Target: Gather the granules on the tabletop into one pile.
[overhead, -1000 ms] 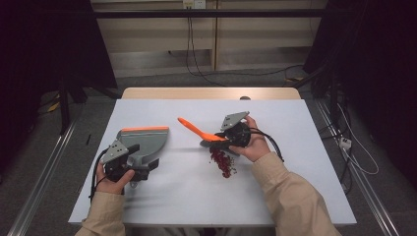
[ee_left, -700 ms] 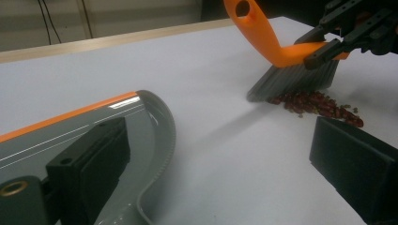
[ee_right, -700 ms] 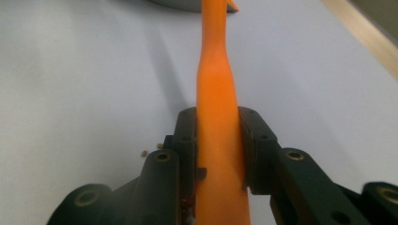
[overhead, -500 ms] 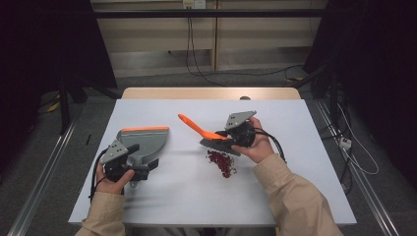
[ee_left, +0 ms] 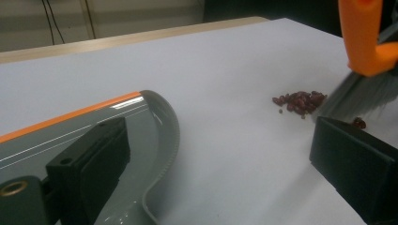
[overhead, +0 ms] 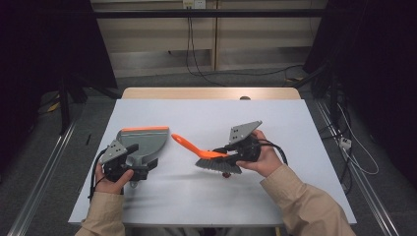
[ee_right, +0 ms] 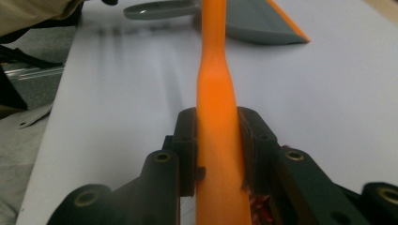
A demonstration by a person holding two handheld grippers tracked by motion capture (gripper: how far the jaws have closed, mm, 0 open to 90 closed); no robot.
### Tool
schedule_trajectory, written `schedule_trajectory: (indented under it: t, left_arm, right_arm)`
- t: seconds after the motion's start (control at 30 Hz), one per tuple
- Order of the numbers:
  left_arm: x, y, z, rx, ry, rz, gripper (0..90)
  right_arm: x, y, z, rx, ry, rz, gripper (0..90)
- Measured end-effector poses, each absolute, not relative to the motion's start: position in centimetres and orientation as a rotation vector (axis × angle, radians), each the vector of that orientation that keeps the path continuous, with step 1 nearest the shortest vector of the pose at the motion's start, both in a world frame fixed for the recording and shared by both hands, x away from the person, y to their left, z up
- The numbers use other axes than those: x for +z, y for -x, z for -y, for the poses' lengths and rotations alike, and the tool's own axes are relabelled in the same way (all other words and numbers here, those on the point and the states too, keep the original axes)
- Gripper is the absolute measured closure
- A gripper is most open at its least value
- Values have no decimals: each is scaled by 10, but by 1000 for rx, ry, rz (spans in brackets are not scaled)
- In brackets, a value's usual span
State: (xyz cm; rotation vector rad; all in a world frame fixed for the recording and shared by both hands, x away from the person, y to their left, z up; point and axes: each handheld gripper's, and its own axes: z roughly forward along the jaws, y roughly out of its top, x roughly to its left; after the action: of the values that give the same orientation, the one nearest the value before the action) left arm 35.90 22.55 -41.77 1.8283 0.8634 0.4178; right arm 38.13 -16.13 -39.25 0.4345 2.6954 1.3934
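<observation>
— Where's the brush (overhead: 209,156)?
— Mid-table, right gripper (overhead: 231,152) clamped on its orange handle, bristles by the red bits (ee_left: 299,101).
— And the dustpan (overhead: 142,142)?
— Left, with the left gripper (overhead: 129,164); its jaws stand apart.

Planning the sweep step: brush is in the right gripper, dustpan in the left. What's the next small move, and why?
Probably a short sweep of the brush toward the dustpan. The right gripper is shut on the orange handle, and the bristles sit at the small red pile, with bare table between pile and pan. The left gripper is at the pan; its grip is unclear.
</observation>
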Motion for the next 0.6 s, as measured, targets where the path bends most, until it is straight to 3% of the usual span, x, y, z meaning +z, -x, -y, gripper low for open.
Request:
schedule_trajectory:
  t: [0.23, 0.6]
  left_arm:
    - [-418, -359, -227, 416, -1824, -874, 51]
    - [-419, -360, -227, 418, -1829, -879, 51]
  right_arm:
    - [-416, -380, 173, 1412, -439, -2799, 712]
    - [-426, -409, 172, 1509, -436, -2721, 708]
